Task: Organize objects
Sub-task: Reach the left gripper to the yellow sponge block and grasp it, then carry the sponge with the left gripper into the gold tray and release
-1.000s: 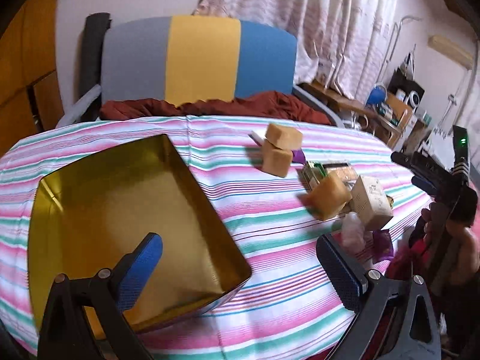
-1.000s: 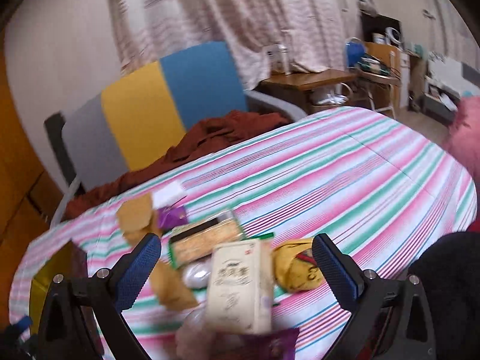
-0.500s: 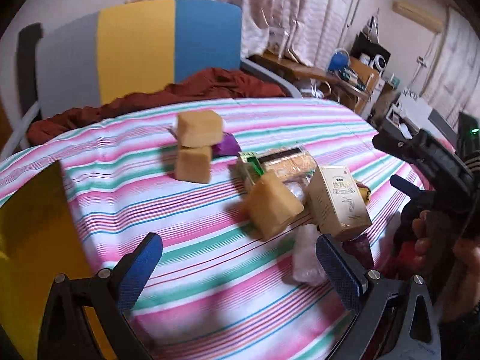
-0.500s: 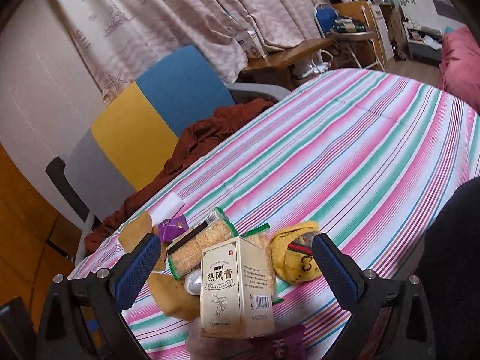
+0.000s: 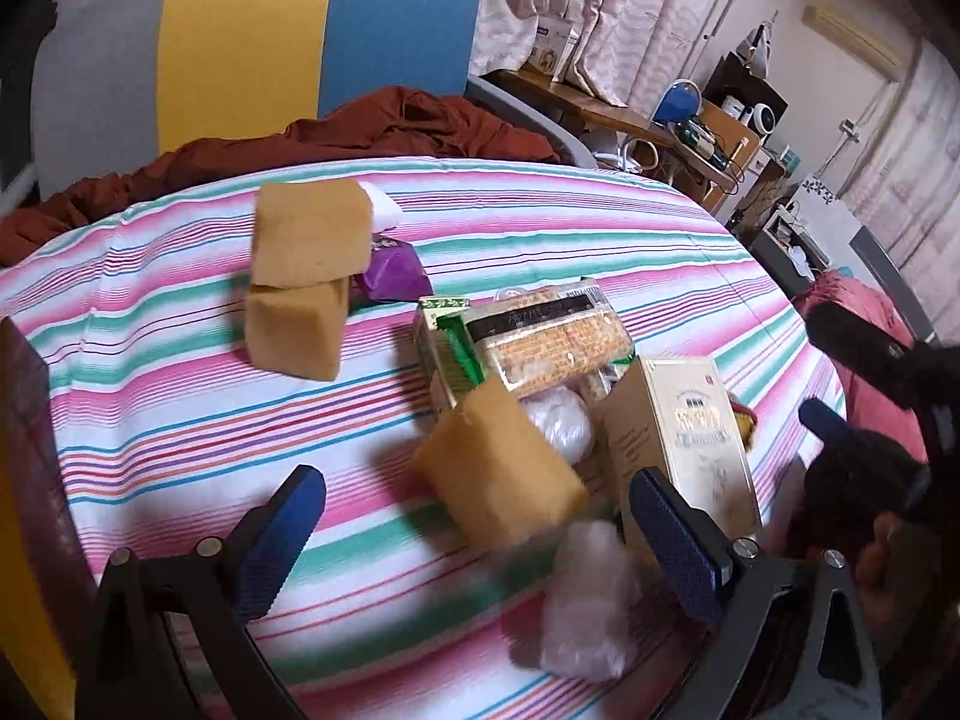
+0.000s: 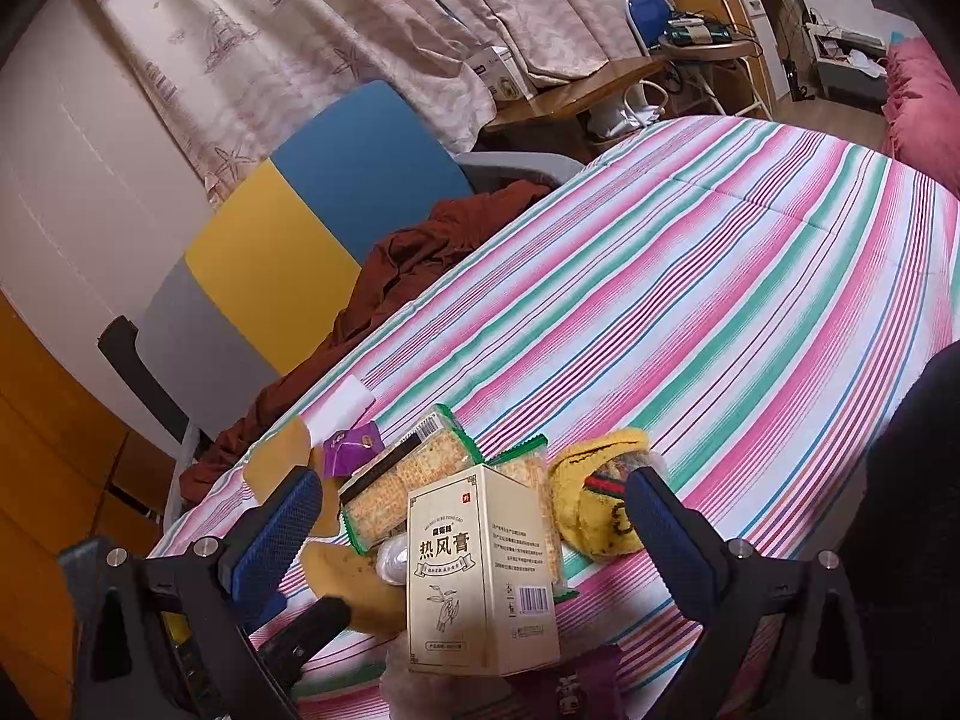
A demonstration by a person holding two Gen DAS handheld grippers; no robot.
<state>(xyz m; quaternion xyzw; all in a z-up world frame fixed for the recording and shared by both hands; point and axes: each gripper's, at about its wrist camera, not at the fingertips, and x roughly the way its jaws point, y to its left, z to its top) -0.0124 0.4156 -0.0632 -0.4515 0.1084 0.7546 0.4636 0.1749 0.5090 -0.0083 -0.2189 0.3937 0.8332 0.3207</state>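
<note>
A pile of small goods lies on the striped tablecloth (image 5: 180,408). My left gripper (image 5: 480,531) is open and empty, its jaws on either side of a tan sponge block (image 5: 501,474). Behind that block lie a cracker pack (image 5: 552,342), a cream box with Chinese print (image 5: 690,438) and a clear wrapped item (image 5: 591,600). Two more tan blocks (image 5: 306,276) are stacked further back beside a purple packet (image 5: 393,270). My right gripper (image 6: 474,531) is open and empty, with the cream box (image 6: 480,570) standing between its jaws. A yellow pouch (image 6: 600,498) lies to the box's right.
The gold tin's edge (image 5: 24,480) shows at the far left. A grey, yellow and blue chair (image 5: 252,42) with a rust-red cloth (image 5: 372,132) stands behind the table. The right half of the cloth (image 6: 720,276) is bare. Desks and clutter fill the room's back right.
My left gripper swung right from the gold tin towards the pile, and the tan block now sits between its jaws. My right gripper came closer to the cream box.
</note>
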